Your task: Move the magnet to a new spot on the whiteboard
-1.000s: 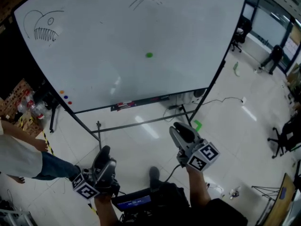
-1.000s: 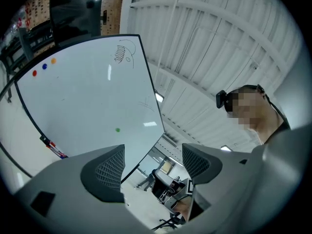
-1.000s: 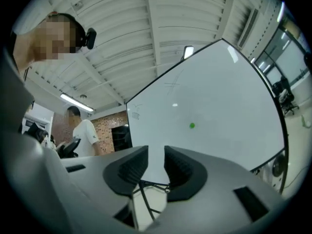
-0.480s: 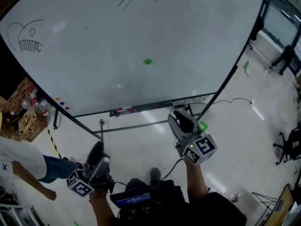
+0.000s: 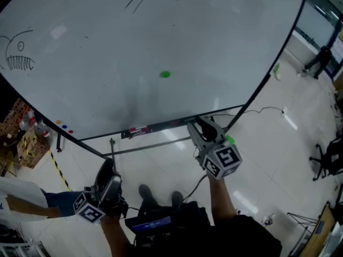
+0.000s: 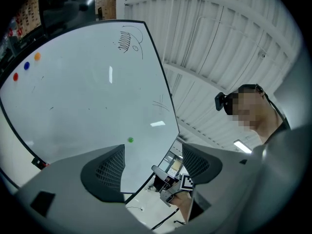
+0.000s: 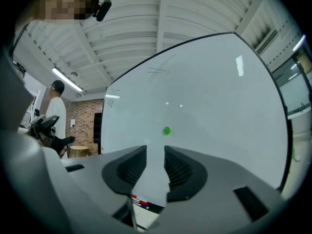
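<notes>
Nearest to us, low at our side, we hold the left gripper [image 5: 109,176] with its jaws wide apart and nothing between them. In the left gripper view, only the board's edge and our other gripper show through the gap.

A little farther out and higher, we point the right gripper [image 5: 203,128] level at the board. Its jaws have just been opening and stand a modest gap apart, with nothing between the pads. It hangs short of the board and touches nothing.

Beyond it, the marker tray [image 5: 140,129] runs along the bottom frame with a few pens in it. Farther up, the green magnet [image 5: 165,74] sits on the lower middle of the whiteboard [image 5: 96,42], well apart from both grippers. In the right gripper view it lies just above the gap between the jaws, so we judge that gripper is lined up for it.

Small coloured dots [image 5: 64,126] cluster at the board's lower left corner, and a toothy fish sketch [image 5: 17,55] sits at the far left.

As we read it, nothing of the task is done yet. The reach, the pinch, the move to a fresh spot and the release all remain.
</notes>
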The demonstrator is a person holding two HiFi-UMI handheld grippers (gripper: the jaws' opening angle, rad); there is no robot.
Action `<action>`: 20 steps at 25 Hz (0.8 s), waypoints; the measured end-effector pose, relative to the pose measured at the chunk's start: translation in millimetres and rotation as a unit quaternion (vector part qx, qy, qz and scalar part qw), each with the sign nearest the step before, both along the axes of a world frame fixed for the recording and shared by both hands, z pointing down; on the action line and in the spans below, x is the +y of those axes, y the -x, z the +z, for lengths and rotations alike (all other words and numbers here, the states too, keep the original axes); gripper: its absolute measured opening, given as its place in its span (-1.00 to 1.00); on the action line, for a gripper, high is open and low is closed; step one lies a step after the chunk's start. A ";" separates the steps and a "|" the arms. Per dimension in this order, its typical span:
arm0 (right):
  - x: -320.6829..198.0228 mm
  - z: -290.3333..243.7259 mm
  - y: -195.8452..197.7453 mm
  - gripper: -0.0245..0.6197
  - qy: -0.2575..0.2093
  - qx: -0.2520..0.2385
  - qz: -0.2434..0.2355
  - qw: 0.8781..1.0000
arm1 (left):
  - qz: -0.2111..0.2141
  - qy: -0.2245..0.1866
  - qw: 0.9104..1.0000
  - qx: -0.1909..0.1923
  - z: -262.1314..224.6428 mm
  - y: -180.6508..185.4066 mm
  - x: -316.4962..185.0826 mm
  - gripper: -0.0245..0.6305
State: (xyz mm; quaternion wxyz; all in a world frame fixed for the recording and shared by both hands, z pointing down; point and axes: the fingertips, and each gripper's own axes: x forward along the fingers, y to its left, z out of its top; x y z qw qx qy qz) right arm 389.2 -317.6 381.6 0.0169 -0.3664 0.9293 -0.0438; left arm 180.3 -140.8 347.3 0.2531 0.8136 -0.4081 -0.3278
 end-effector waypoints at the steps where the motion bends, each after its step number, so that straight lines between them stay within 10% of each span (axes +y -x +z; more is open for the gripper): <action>1: -4.6 -0.7 4.6 -0.52 -0.004 0.004 0.005 1.000 | 0.004 -0.002 1.000 0.002 0.8 5.5 -5.3 0.19; 20: -127.9 -23.7 87.8 -0.38 -0.060 0.121 0.206 0.969 | 0.113 -0.015 0.993 0.013 4.1 132.9 -94.4 0.19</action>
